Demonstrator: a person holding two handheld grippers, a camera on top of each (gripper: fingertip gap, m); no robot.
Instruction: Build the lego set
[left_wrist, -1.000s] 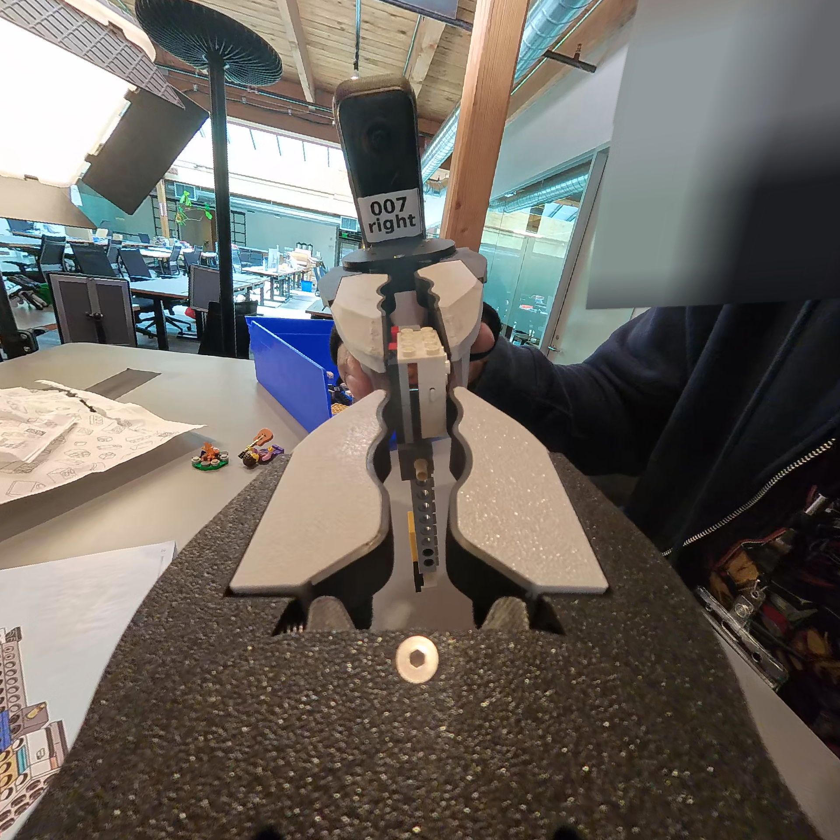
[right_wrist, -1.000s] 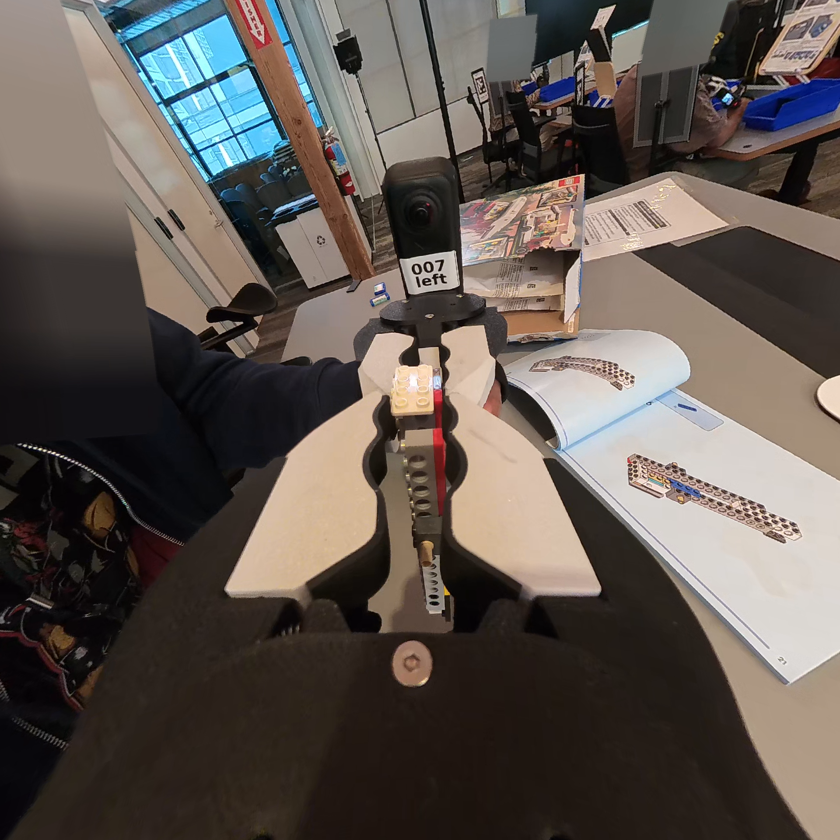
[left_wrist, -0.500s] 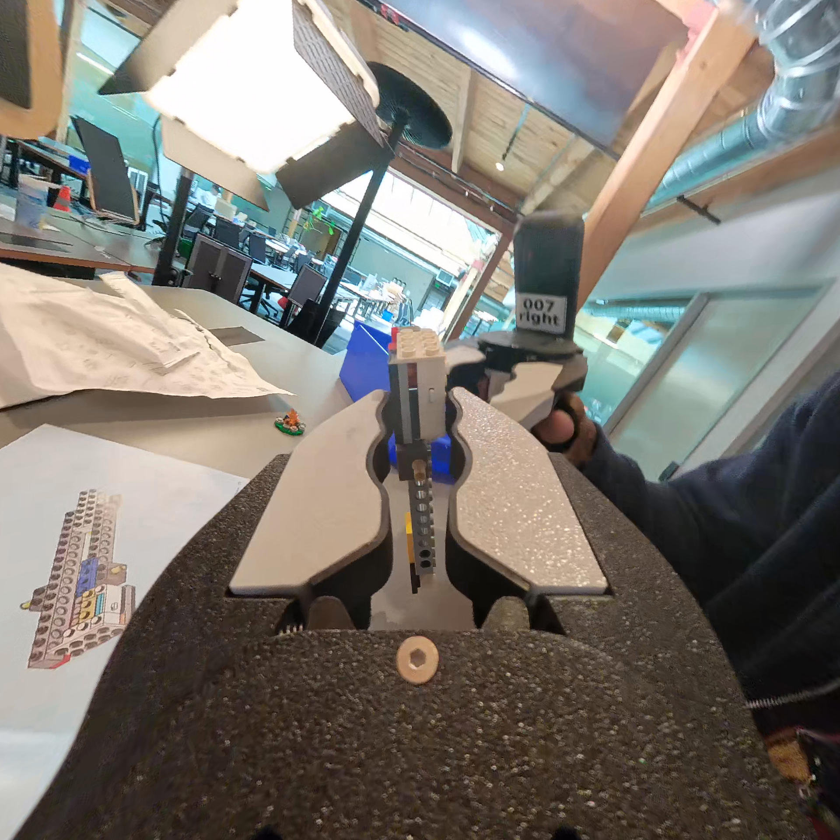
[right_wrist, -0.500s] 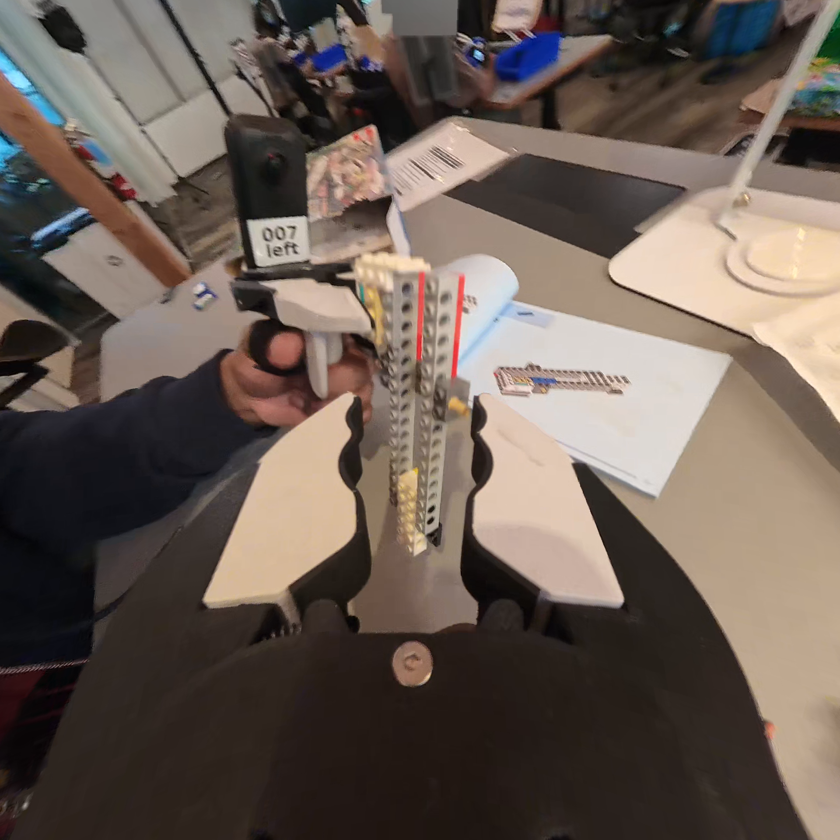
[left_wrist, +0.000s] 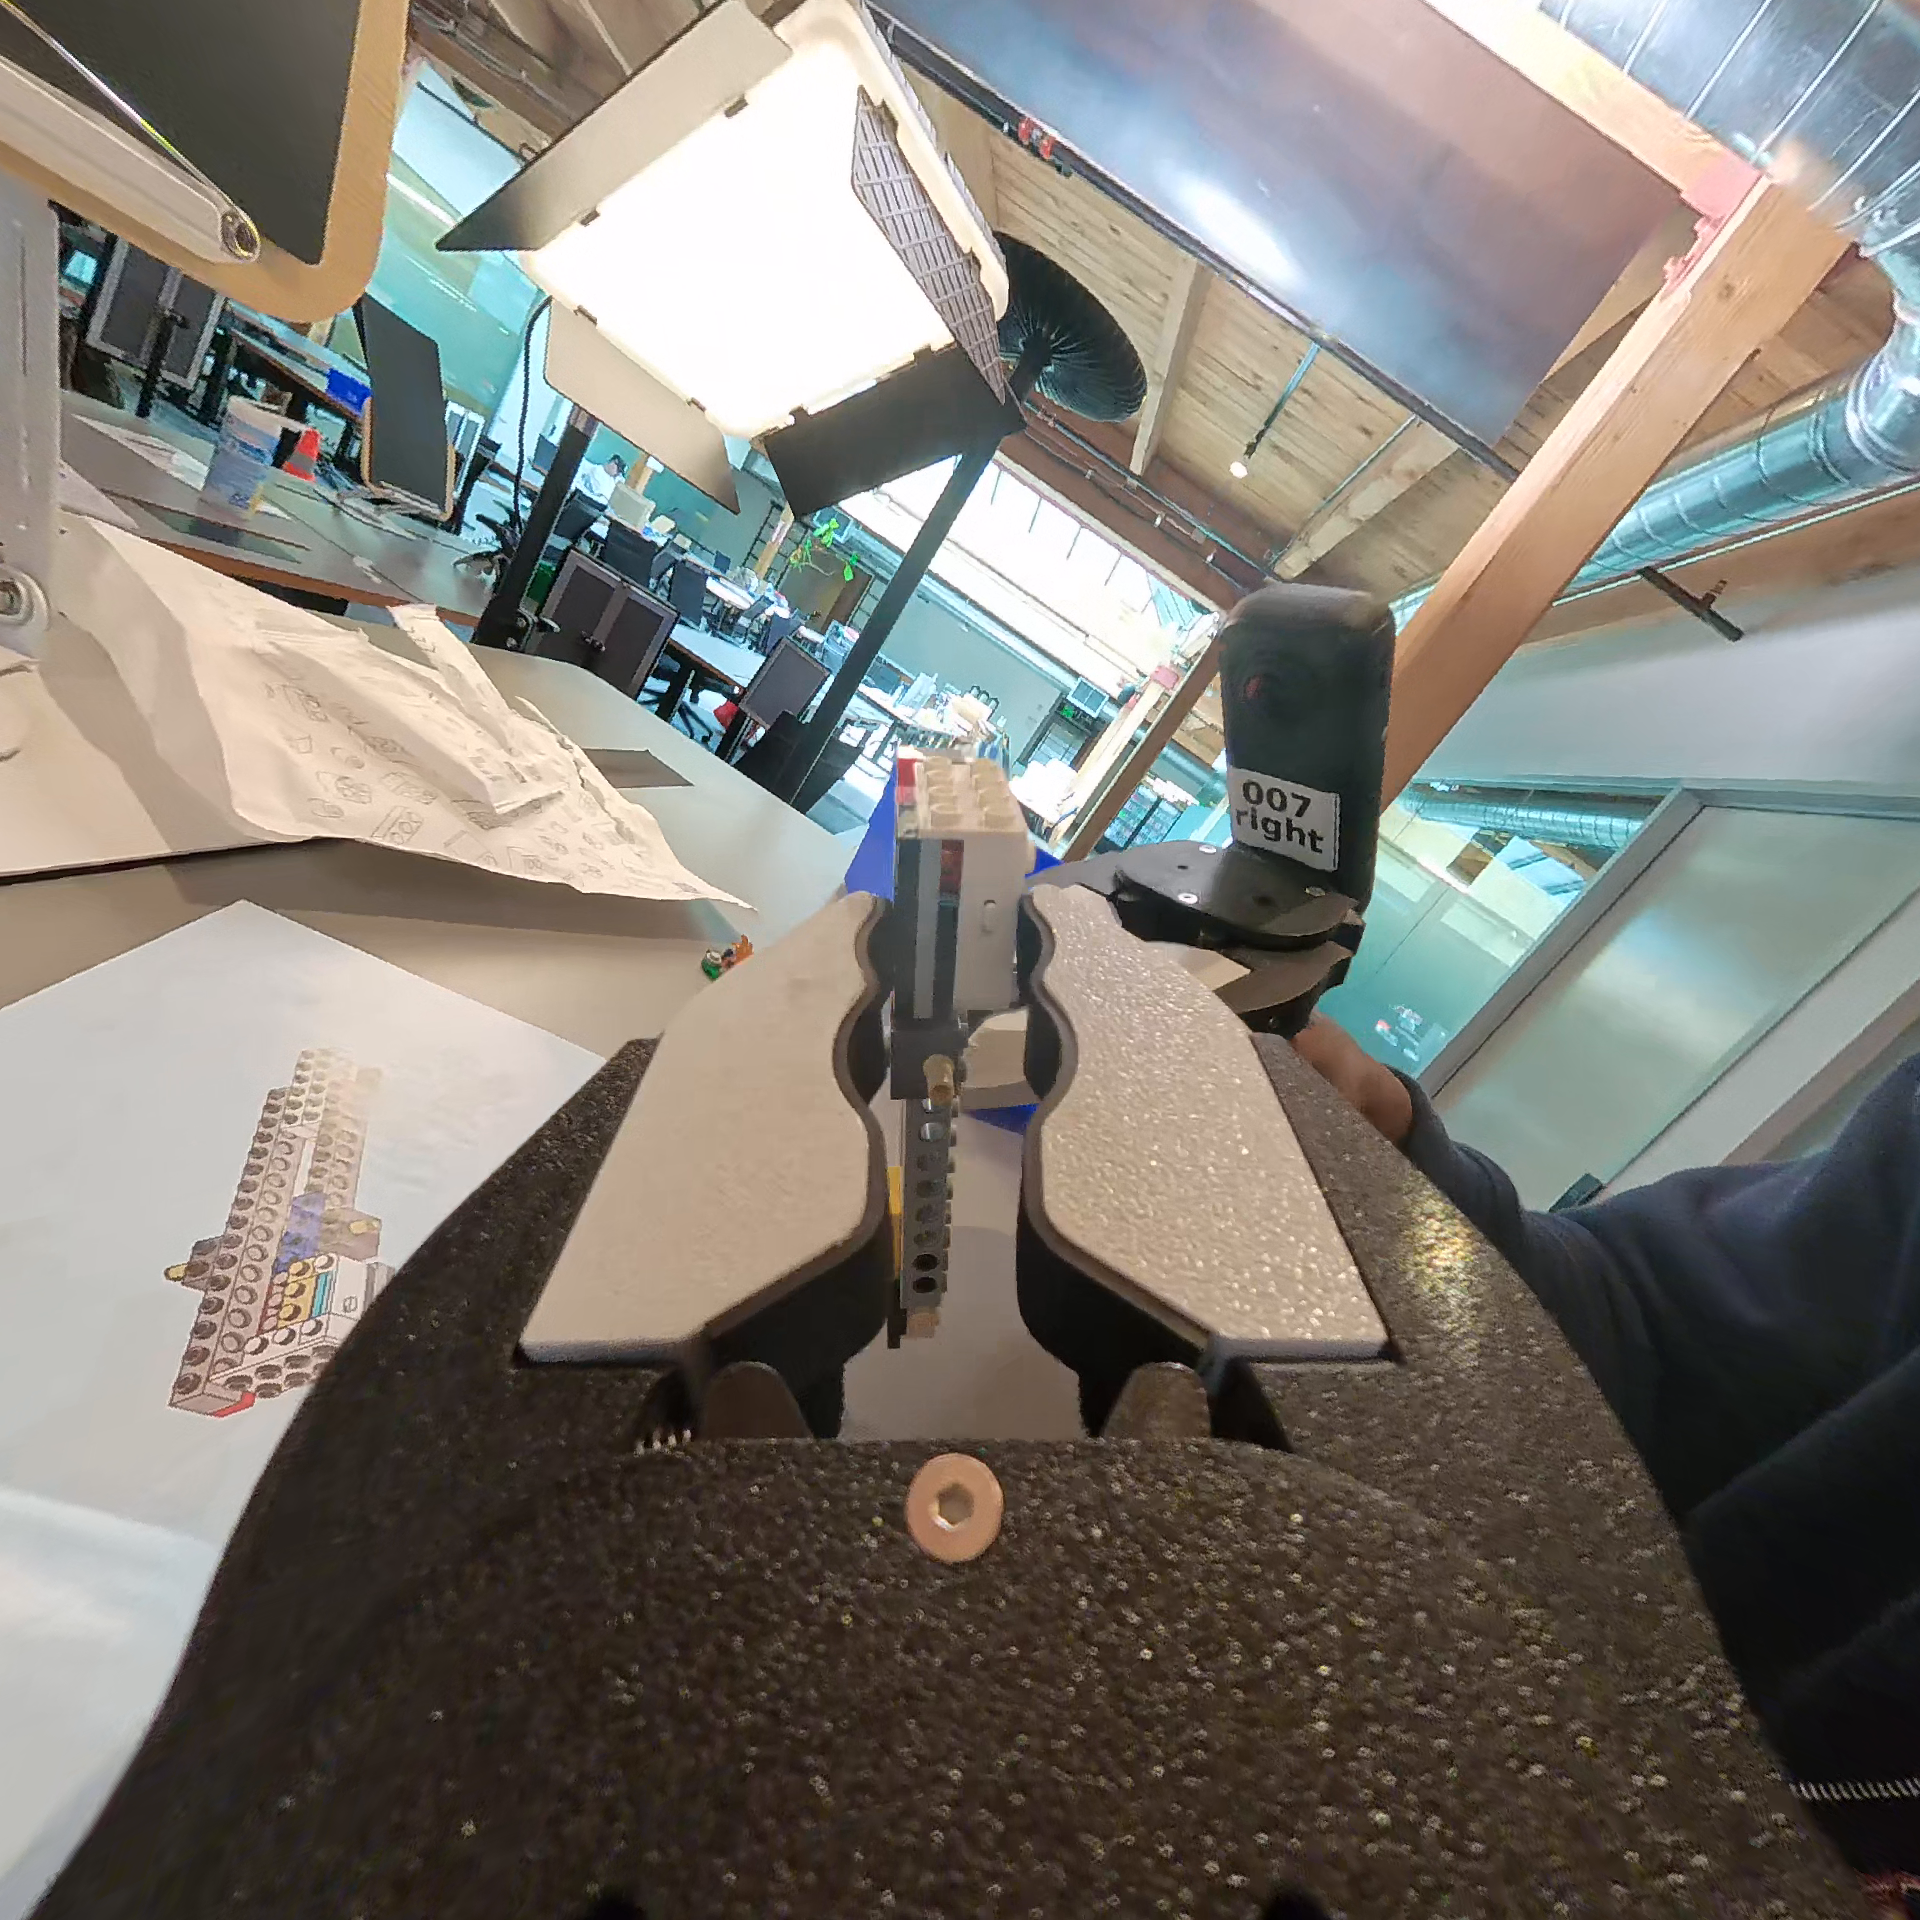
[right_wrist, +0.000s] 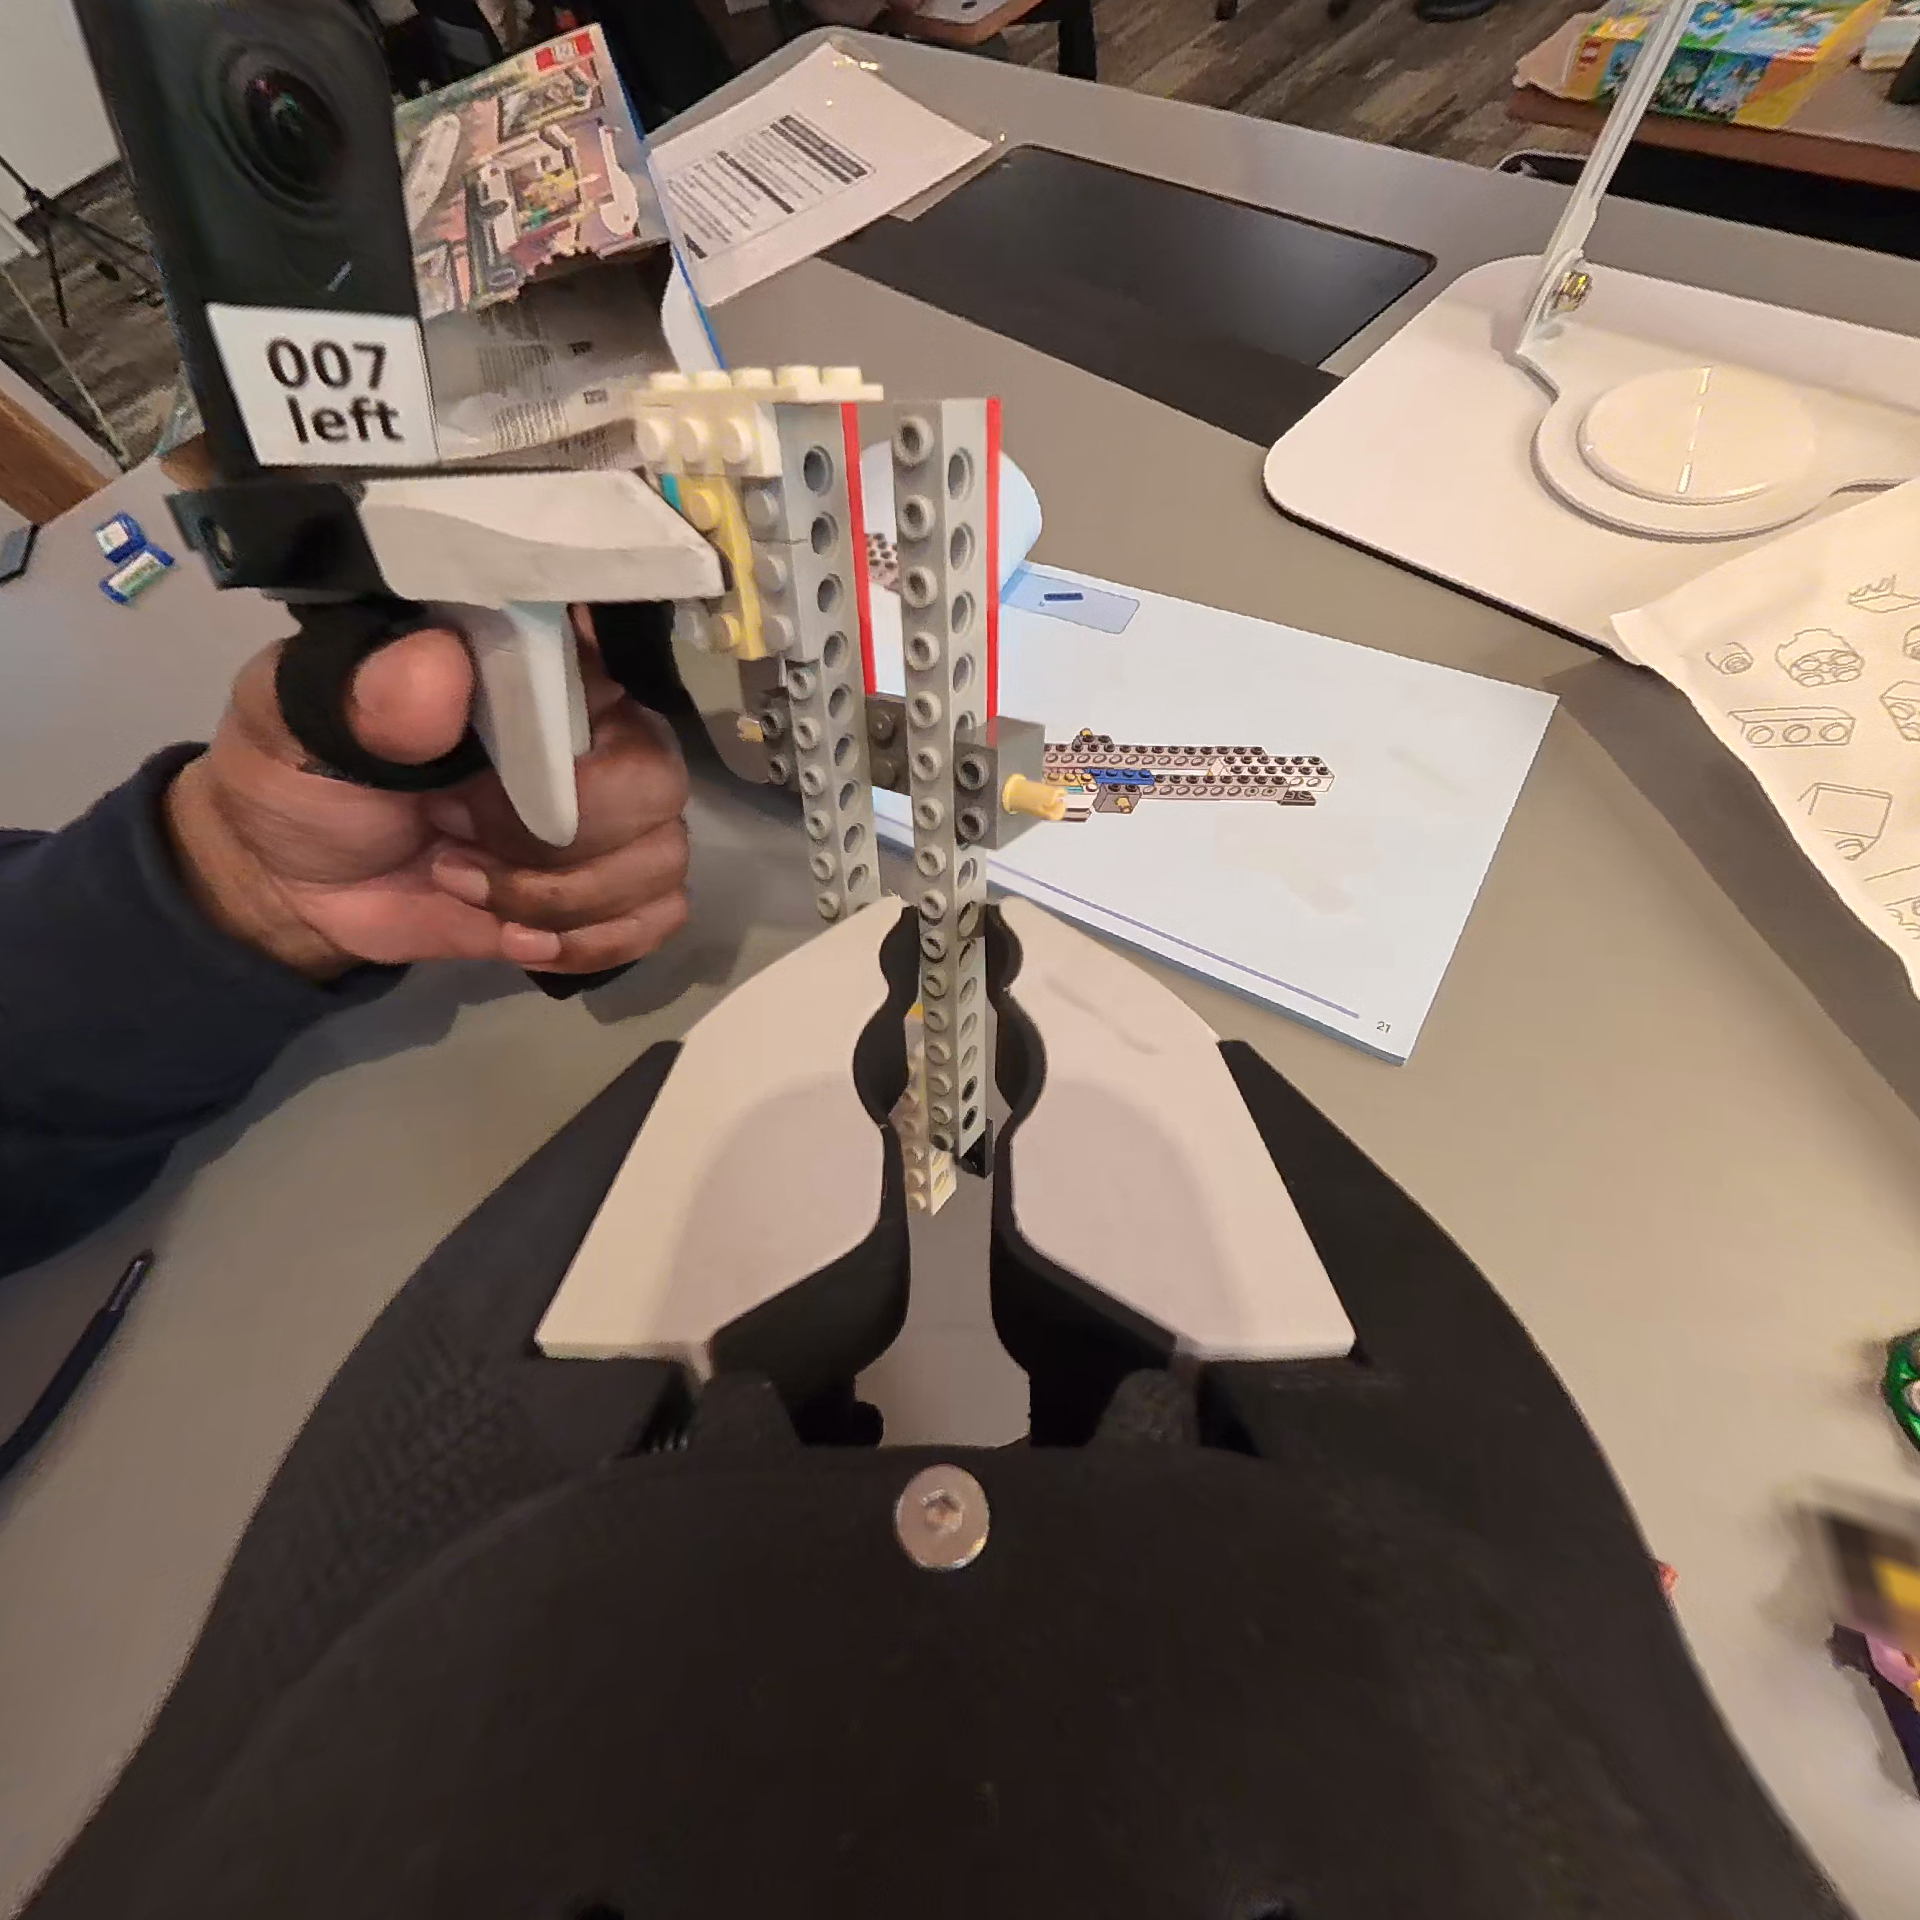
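Between the pale pads of the left gripper, at the centre of the left wrist view, sits the thick end of a grey brick model. The jaws stand only narrowly apart, and both pads press against the model's sides. Its white studded block rises above the fingertips toward the upper middle of the frame, while a thin grey beam with holes runs back down the gap between the fingers.

At the centre of the right wrist view, the right gripper is closed to a slim gap on one long grey holed beam of the same model, its fingertips touching the beam on either side. The model's long axis runs straight up the frame, away from this gripper, made of two parallel beams with red edges. Its far end, at upper left of centre, is clamped by the left gripper, which a hand grips at the left of the frame. A tan peg sticks out to the right at mid-height. The model hangs above a grey table, with an open instruction booklet behind it at centre right.
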